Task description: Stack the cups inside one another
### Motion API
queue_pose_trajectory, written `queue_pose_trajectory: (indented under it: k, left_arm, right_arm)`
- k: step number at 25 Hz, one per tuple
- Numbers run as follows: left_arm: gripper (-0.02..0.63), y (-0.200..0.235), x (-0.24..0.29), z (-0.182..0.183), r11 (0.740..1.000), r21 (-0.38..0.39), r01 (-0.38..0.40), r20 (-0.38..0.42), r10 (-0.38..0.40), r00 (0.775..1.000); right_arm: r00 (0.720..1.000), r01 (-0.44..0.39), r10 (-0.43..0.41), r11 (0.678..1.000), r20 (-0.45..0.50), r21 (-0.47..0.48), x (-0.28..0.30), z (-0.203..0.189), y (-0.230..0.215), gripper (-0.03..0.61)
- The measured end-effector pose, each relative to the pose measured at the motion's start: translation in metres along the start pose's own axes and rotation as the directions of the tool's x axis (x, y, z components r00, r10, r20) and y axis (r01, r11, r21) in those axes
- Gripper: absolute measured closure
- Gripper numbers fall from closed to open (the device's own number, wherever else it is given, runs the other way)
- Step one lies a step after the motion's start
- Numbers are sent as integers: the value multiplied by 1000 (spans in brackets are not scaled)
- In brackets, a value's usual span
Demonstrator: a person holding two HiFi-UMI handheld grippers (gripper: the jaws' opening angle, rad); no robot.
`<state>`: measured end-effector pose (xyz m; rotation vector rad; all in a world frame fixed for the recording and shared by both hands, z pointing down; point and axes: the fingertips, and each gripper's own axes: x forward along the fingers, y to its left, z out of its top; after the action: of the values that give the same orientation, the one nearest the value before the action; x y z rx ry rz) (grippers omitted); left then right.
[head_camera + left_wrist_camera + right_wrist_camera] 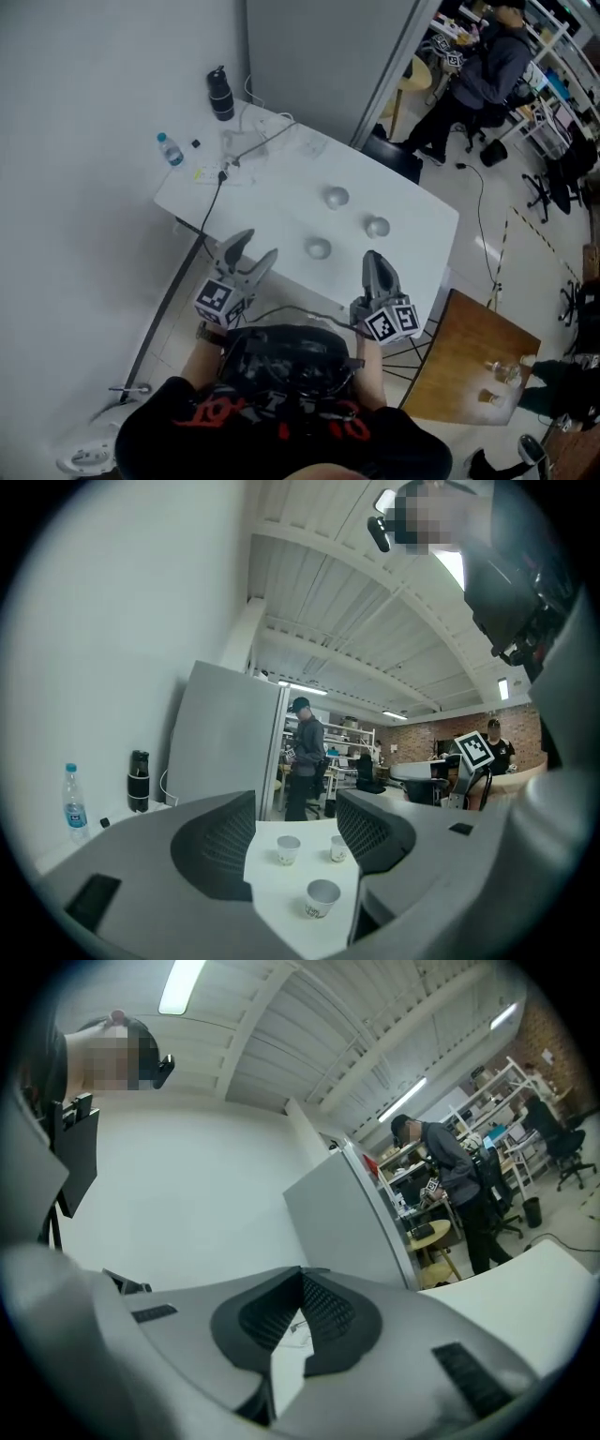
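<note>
**Three cups stand apart on the table, and stacking has not begun.**

We hold both grippers level at the near edge of the white table, and neither touches a cup. The left gripper has its jaws wide apart and grips nothing; the cups only show through the gap, farther along the table. The right gripper has its jaws pressed together and is empty. The nearest cup, the far cup and the right-hand cup are paper cups. They stand upright and mouth up in a loose triangle mid-table, well apart from one another. None sits inside another, so we judge the whole task is left: pick one up, nest it in a second, then add the third.
</note>
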<state>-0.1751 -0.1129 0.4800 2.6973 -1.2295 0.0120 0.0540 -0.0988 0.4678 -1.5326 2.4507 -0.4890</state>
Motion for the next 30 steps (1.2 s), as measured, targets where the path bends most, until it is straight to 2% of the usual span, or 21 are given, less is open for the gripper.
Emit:
queue_pose_trajectory:
  k: [3, 6, 12, 16, 18, 22, 26, 28, 30]
  left_arm:
    - [351, 3, 7, -3, 1000, -3, 31, -1, -31, 1000]
    - [351, 8, 14, -4, 999, -18, 28, 11, -27, 1000]
    - [351, 7, 21, -5, 999, -46, 2, 14, -1, 1000]
    - [351, -8, 25, -3, 999, -38, 20, -5, -21, 1000]
    - [351, -12, 26, -2, 999, -33, 33, -9, -33, 999]
    - [351, -19, 32, -1, 998, -27, 52, -13, -53, 999]
    - [351, -21, 39, -1, 998, -39, 57, -6, -57, 998]
    - [351, -21, 42, -2, 997, -44, 61, -7, -61, 998]
    - [351, -20, 47, -2, 997, -47, 66, -10, -67, 998]
  right_arm:
    - [999, 45, -46, 999, -21, -21, -8, -4, -4, 572]
    - [997, 68, -69, 997, -43, -27, -13, -11, -11, 572]
    - [998, 10, -12, 999, -56, -35, -9, -8, -16, 572]
    - [998, -49, 48, 998, -34, -36, -6, -2, -16, 565]
    - [995, -99, 98, 995, -30, -34, -3, -1, -10, 496]
    - [987, -154, 151, 987, -58, -54, 8, -7, 0, 430]
    - [969, -226, 215, 971, -125, -82, 20, -19, 12, 265]
    - [961, -243, 224, 964, -159, -110, 25, -26, 15, 213]
    - [958, -246, 218, 959, -188, -140, 30, -33, 15, 198]
